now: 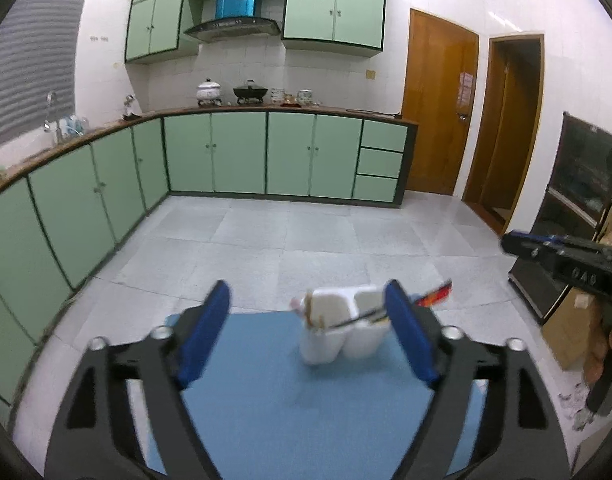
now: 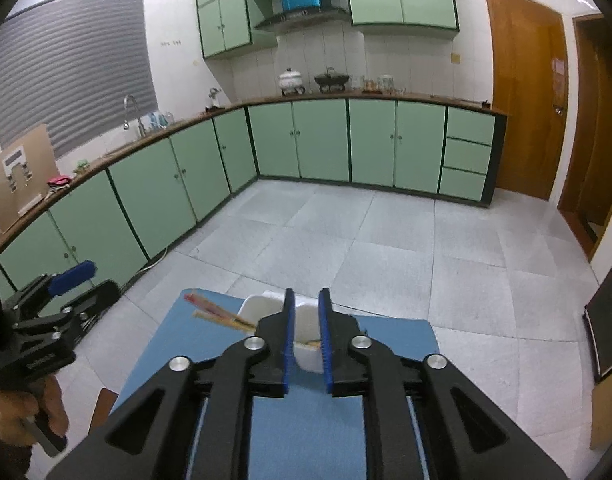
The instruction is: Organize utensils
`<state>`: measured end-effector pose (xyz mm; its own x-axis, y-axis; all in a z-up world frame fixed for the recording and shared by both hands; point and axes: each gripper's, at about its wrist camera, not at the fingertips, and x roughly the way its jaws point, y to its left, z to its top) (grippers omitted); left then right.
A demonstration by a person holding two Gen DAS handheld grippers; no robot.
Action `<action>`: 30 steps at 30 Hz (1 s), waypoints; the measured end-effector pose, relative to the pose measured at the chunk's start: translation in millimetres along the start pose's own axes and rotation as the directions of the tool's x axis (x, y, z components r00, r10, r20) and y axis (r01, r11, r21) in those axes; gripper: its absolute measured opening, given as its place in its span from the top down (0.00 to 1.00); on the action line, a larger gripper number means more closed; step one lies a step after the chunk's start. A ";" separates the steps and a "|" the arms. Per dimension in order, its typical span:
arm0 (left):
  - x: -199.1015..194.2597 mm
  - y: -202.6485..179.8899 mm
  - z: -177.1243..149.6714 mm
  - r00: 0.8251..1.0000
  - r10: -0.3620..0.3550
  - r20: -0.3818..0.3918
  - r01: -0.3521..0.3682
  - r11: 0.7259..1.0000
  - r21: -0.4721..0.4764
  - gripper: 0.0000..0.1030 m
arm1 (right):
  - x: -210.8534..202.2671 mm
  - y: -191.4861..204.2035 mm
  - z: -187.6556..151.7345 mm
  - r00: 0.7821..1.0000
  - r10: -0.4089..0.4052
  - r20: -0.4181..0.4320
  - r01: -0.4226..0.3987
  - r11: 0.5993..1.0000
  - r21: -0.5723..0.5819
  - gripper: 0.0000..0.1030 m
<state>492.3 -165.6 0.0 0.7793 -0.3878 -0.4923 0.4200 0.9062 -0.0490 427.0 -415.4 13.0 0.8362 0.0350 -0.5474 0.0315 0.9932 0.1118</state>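
Wooden chopsticks (image 2: 222,315) clearer rightward

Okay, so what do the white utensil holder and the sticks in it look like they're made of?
The white utensil holder looks like matte plastic, possibly ceramic: smooth, thick, rounded walls with no shine. The chopsticks appear to be wood or bamboo, tan with red-painted ends. The blue mat beneath looks like soft fabric or foam.

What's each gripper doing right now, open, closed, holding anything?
Left gripper: open wide, holding nothing.
Right gripper: fingers narrowly apart, nothing between them, lined up over the white utensil holder.
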 end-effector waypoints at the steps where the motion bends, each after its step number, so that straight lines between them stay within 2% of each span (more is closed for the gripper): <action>1: -14.6 0.6 -7.8 1.000 0.010 0.010 -0.010 1.000 0.008 0.15 | -15.6 4.1 -12.0 1.000 -0.006 0.027 0.006 1.000 -0.005 0.68; 2: -26.0 1.4 -14.1 1.000 0.016 0.018 -0.016 1.000 0.013 0.13 | -30.8 8.8 -25.0 0.998 -0.022 0.053 0.022 1.000 -0.013 0.60; 4: -59.5 3.1 -37.1 0.999 0.040 0.033 -0.040 0.999 0.011 0.08 | -59.7 19.3 -51.8 0.992 -0.057 0.111 0.060 0.998 -0.023 0.37; 5: -69.3 2.6 -45.3 0.999 0.045 0.030 -0.046 0.999 0.006 0.07 | -76.3 26.5 -68.8 0.987 -0.075 0.141 0.080 0.996 -0.029 0.33; 7: -95.8 2.7 -70.3 0.998 0.061 0.017 -0.061 0.998 -0.007 0.07 | -104.2 39.6 -99.8 0.979 -0.095 0.181 0.102 0.994 -0.028 0.18; 10: -132.6 1.1 -106.7 0.997 0.080 -0.004 -0.080 0.996 -0.028 0.06 | -144.4 53.6 -148.0 0.973 -0.124 0.193 0.126 0.992 0.002 0.09; 14: -184.4 -7.5 -154.8 0.993 0.117 -0.004 -0.117 0.993 -0.023 0.05 | -187.1 68.1 -207.5 0.982 -0.132 0.135 0.122 0.989 0.079 0.07; 17: -219.5 -15.6 -185.0 0.994 0.111 -0.001 -0.111 0.993 -0.035 0.05 | -213.3 85.9 -237.2 0.980 -0.161 0.113 0.154 0.985 0.072 0.06; 20: -245.0 -20.4 -204.4 0.992 0.130 -0.007 -0.130 0.991 -0.042 0.05 | -229.8 101.4 -251.0 0.980 -0.183 0.077 0.178 0.982 0.061 0.06; 22: -264.1 -24.1 -216.8 0.988 0.151 -0.014 -0.151 0.987 -0.046 0.05 | -240.6 107.8 -257.1 0.979 -0.198 0.037 0.194 0.976 0.099 0.06; 25: -295.0 -28.6 -228.2 0.991 0.137 -0.010 -0.137 0.988 -0.066 0.05 | -264.3 117.7 -266.7 0.980 -0.193 0.058 0.187 0.977 0.100 0.06; 28: -323.0 -34.3 -228.1 0.982 0.191 0.018 -0.190 0.981 -0.036 0.05 | -287.8 129.0 -270.2 0.970 -0.216 0.116 0.209 0.976 0.066 0.06; 30: -340.7 -36.9 -227.9 0.979 0.199 0.032 -0.198 0.980 -0.037 0.05 | -300.1 134.8 -268.0 0.959 -0.240 0.149 0.234 0.971 0.059 0.06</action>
<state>105.3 -28.4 -28.6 0.8617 -0.2048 -0.4642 0.2401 0.9706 0.0175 33.5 -262.4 -30.0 0.8762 -0.2214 -0.4281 0.2583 0.9656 0.0293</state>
